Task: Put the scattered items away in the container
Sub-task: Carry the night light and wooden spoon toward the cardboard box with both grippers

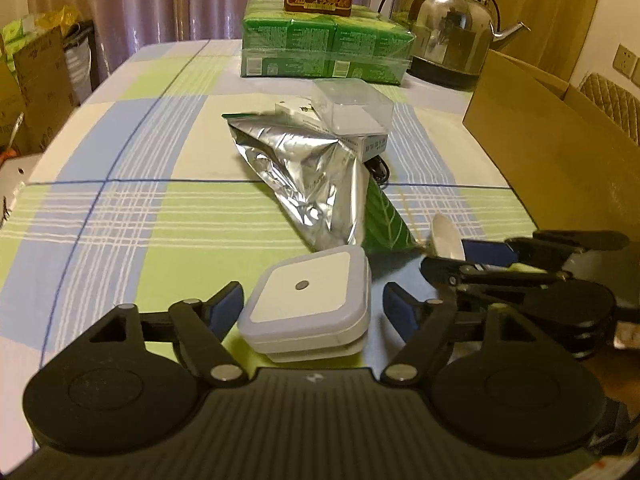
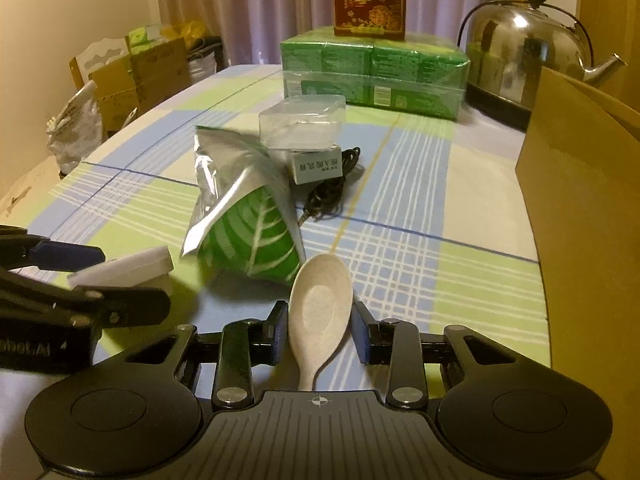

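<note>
Spoon (image 2: 320,300) between right claw (image 2: 320,330) fingers.

Illumination is warm, yellowish indoor light, moderate to dim, with a colour cast over both views. Glare shows on the steel kettle (image 1: 444,20), beyond the left hand-held gripper (image 1: 312,304) and to its right, and on the crumpled foil bag (image 1: 308,184) straight ahead of it. A soft shadow lies on the tabletop (image 2: 420,216) just left of the right hand-held gripper (image 2: 320,332). Fisheye distortion bends the tabletop edges and curtains; the corners vignette to black. Detail is soft throughout, with compression smearing on distant print.
</note>
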`<action>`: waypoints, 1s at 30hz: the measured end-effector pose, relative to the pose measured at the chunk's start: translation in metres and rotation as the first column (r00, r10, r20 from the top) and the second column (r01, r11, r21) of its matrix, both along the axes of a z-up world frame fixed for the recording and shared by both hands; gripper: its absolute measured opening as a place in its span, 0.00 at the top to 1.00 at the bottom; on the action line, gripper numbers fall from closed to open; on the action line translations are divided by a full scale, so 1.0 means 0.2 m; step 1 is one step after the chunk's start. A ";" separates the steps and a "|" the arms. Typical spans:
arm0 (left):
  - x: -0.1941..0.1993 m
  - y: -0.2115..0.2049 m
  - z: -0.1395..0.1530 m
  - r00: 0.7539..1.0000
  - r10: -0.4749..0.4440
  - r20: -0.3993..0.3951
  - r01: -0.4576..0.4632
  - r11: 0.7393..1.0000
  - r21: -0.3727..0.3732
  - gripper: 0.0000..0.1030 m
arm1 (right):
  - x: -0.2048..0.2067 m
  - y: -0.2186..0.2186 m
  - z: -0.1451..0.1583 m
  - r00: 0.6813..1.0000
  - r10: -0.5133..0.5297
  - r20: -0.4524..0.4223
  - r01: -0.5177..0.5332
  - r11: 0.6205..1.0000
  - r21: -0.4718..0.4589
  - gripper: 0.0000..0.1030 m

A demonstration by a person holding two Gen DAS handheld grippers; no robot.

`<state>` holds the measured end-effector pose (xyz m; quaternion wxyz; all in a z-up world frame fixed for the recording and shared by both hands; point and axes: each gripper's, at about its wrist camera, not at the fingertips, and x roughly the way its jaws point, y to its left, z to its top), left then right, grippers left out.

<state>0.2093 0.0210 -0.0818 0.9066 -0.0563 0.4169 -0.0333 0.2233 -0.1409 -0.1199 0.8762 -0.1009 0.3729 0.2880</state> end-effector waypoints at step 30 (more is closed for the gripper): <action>-0.13 0.03 -0.01 0.987 -0.113 -0.116 0.093 0.982 -0.165 0.21 | -0.13 -0.09 0.00 1.000 0.010 -0.020 -0.010 1.000 -0.008 0.70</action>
